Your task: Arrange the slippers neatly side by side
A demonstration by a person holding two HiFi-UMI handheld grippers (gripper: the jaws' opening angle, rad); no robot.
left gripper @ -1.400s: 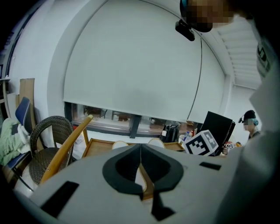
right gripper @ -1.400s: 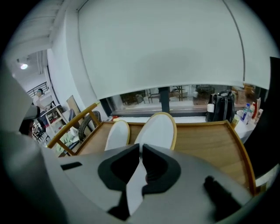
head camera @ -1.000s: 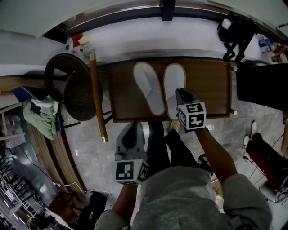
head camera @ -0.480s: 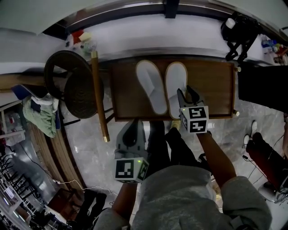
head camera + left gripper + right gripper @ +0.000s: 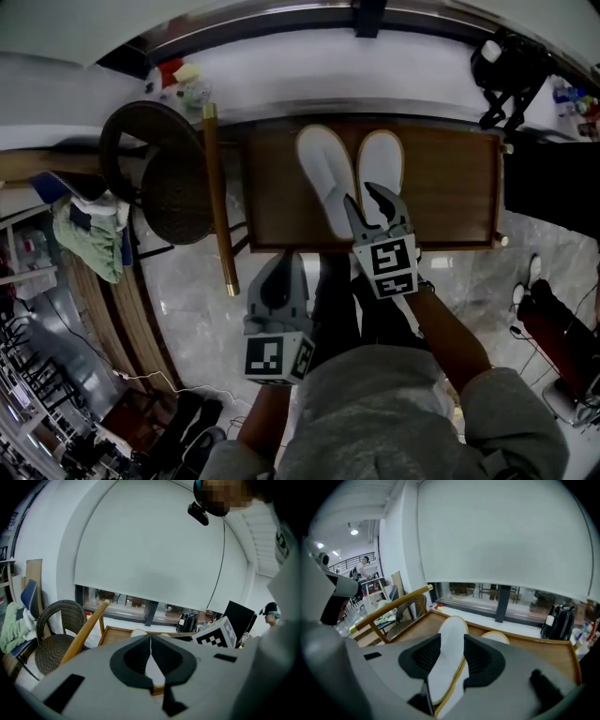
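**Right Jaws Open Over Two White Slippers**

Right gripper point(image 5: 372, 202) with jaws spread wide, just done opening, pressing on nothing. Hanging over the near ends of the two slippers, close to the front edge of the table point(image 5: 450, 187). In the right gripper view, left slipper point(image 5: 452, 625) showing in the gap between the jaws, not pinched by them, with the right slipper point(image 5: 496, 637) just beside it.

Left gripper point(image 5: 284, 264) with jaws shut tight together and nothing in between. Held lower in the head view, over the shiny floor point(image 5: 187, 291), near the table's front edge, well apart from the slippers.

Both slippers white with a thin yellow rim, lying flat on the brown wooden table. Side by side, near the middle. Left slipper slanted a little, right slipper straighter, near ends very close, far ends a bit apart.

To the left of the table, a long wooden pole point(image 5: 217, 202) leaning, and a dark woven chair point(image 5: 155, 178) just past it. A black bag point(image 5: 511, 66) off by the far right corner.
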